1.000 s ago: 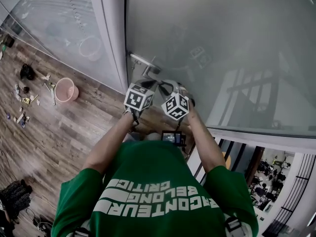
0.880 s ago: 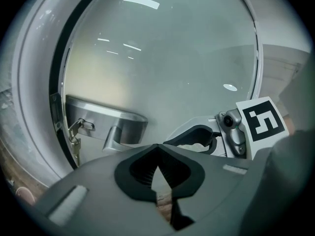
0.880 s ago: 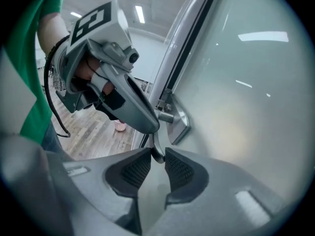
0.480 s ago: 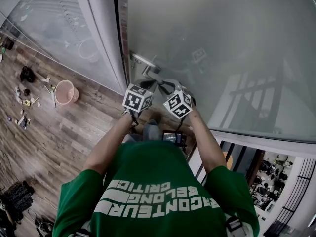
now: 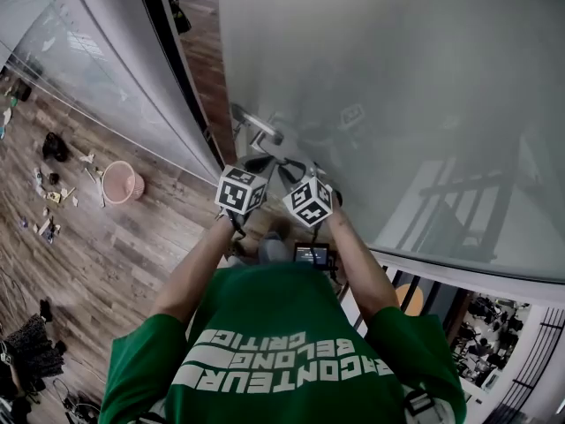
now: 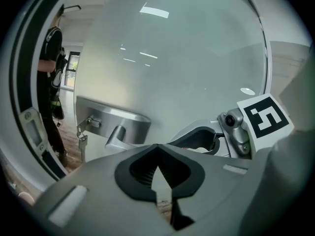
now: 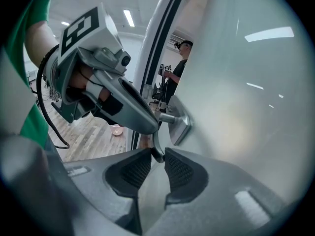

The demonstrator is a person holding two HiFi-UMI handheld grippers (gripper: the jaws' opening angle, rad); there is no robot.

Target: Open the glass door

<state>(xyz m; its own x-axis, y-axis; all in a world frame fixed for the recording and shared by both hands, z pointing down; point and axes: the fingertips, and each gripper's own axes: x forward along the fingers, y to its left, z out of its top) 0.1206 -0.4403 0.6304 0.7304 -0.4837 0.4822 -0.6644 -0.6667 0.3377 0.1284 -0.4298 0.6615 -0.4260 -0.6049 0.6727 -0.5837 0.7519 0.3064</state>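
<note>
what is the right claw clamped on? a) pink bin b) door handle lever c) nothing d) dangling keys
B: in the right gripper view, the right claw pinches the curved tip of the metal door handle lever.

Handle (image 6: 118, 127) on glass door's (image 6: 187, 58) L edge, R tool (image 7: 157, 163) on it (L tool (image 6: 160, 173) beside), bin (image 5: 122, 182) far L.

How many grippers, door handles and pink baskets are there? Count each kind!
Grippers: 2, the left gripper and the right gripper
Handles: 1, the door handle
Baskets: 1, the pink basket
Total: 4
</note>
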